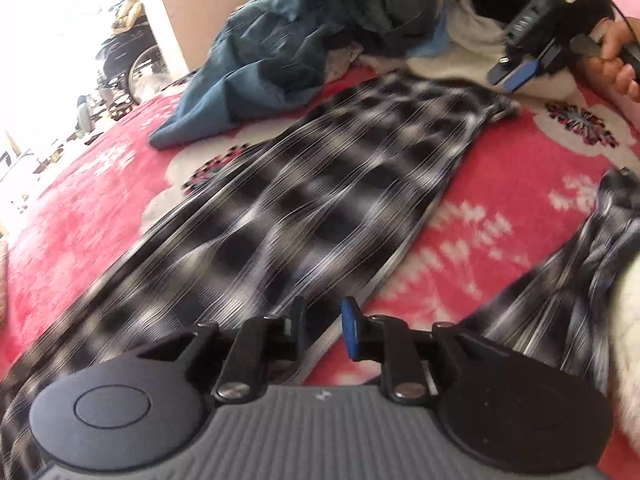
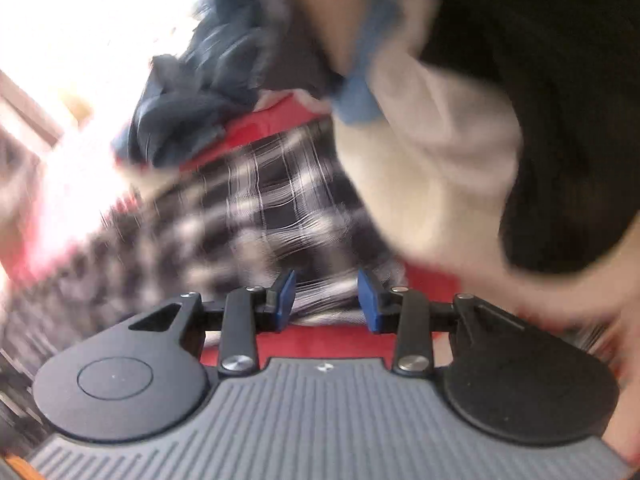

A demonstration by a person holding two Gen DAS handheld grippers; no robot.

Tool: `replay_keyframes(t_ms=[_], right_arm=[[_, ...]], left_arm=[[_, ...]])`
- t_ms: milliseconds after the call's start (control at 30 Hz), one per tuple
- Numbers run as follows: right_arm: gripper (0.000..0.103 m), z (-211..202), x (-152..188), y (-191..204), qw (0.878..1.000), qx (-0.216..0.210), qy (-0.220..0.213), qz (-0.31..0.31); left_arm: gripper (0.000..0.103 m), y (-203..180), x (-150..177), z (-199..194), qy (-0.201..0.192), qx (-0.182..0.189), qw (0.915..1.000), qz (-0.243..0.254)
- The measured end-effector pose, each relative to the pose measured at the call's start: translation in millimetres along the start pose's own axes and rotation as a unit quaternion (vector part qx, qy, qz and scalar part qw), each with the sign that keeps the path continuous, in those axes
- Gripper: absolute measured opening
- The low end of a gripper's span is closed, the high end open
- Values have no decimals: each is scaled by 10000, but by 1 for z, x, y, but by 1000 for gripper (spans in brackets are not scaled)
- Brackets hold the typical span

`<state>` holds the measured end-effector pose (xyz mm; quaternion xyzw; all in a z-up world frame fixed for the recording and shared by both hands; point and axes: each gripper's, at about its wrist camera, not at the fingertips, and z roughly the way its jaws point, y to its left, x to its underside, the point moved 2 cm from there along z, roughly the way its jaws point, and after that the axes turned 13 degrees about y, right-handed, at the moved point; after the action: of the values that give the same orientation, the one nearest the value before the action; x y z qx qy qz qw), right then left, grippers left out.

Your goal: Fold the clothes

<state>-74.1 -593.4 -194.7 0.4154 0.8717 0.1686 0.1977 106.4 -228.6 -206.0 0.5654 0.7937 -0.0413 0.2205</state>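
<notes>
the black-and-white plaid garment [image 1: 304,208] lies flat and lengthwise on the red floral blanket [image 1: 100,200], running from just beneath the left tool [image 1: 325,330] toward the far pile of clothes. a second plaid section [image 1: 560,304] lies apart from the main strip on the right side of the left wrist view, with bare blanket between the two.

left tool: jaws stand narrowly apart. the blue pads [image 1: 351,332] are separated and press on nothing; the near edge of the garment lies below and in front of the gap. the view is motion-blurred.

right tool [image 2: 327,300]: jaws stand moderately apart, wider than the left. plaid cloth shows through the gap between the blue pads [image 2: 368,304], but the pads do not clamp it. in the left wrist view this tool [image 1: 516,74] sits at the far end of the garment, held by a hand [image 1: 618,64].

far end of the bed: a crumpled blue-grey garment [image 1: 288,52] lies beside the plaid strip. a cream-white cloth [image 2: 432,168], a small light-blue piece [image 2: 356,100] and a black garment [image 2: 560,100] are heaped next to it. the right wrist view is heavily blurred, so edge detail of these items cannot be resolved.
</notes>
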Motion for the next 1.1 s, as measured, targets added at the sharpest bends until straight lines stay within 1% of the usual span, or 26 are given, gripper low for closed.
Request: replay_keyframes(t_ms=[33, 67, 167, 267, 367, 400, 467, 500, 533, 567, 600, 633, 733, 867, 933, 967, 1000, 1033, 1100], right_arm=[[33, 2, -1, -9, 9987, -268, 63, 436], [33, 4, -2, -18, 9959, -444, 115, 780], [33, 12, -4, -40, 9847, -761, 298, 1539], [34, 20, -2, -51, 9750, -824, 491, 2002], [34, 26, -3, -56, 9691, -931, 557, 2214], [34, 35, -7, -56, 9681, -928, 573, 2257], [31, 44, -12, -56, 9672, -902, 559, 2307], [27, 52, -17, -53, 9664, -891, 548, 2348], [20, 55, -20, -54, 9657, -878, 544, 2383], [15, 57, -20, -54, 9663, -842, 530, 2375], [9, 58, -21, -53, 9674, -796, 511, 2349], [4, 56, -22, -51, 9694, -787, 454, 2281], [1, 43, -26, -40, 9760, -861, 195, 1989], [0, 4, -41, 0, 9877, -1023, -389, 1114], [0, -15, -45, 16, 9892, -1077, -617, 784], [0, -20, -45, 20, 9890, -1115, -649, 717], [0, -21, -44, 20, 9886, -1149, -574, 789], [3, -17, -41, 17, 9878, -1154, -432, 948], [3, -4, -33, 1, 9837, -1155, -38, 1377]], left_arm=[[23, -6, -5, 3, -25, 31, 9999, 101], [24, -13, -9, 5, -49, 62, 9998, 202], [25, -30, -22, 14, -106, 151, 9987, 483], [26, -40, -29, 23, -107, 158, 9979, 621], [26, -49, -35, 32, -103, 156, 9971, 743], [26, -51, -36, 35, -95, 148, 9969, 771], [26, -54, -37, 40, -84, 115, 9966, 817], [23, -55, -37, 42, -89, 92, 9964, 840], [19, -55, -37, 43, -106, 77, 9964, 840], [16, -55, -37, 43, -130, 67, 9965, 827], [8, -55, -38, 44, -151, 52, 9967, 791], [5, -54, -38, 44, -181, 46, 9971, 739], [3, -49, -38, 36, -365, 109, 9973, 622], [3, -35, -39, 3, -735, 195, 9957, 538], [3, -31, -40, -4, -749, 232, 9957, 494], [3, -31, -39, -5, -724, 246, 9959, 487], [3, -33, -38, -3, -674, 231, 9961, 517], [3, -35, -37, 1, -615, 203, 9963, 562], [3, -41, -34, 9, -508, 164, 9964, 664]])
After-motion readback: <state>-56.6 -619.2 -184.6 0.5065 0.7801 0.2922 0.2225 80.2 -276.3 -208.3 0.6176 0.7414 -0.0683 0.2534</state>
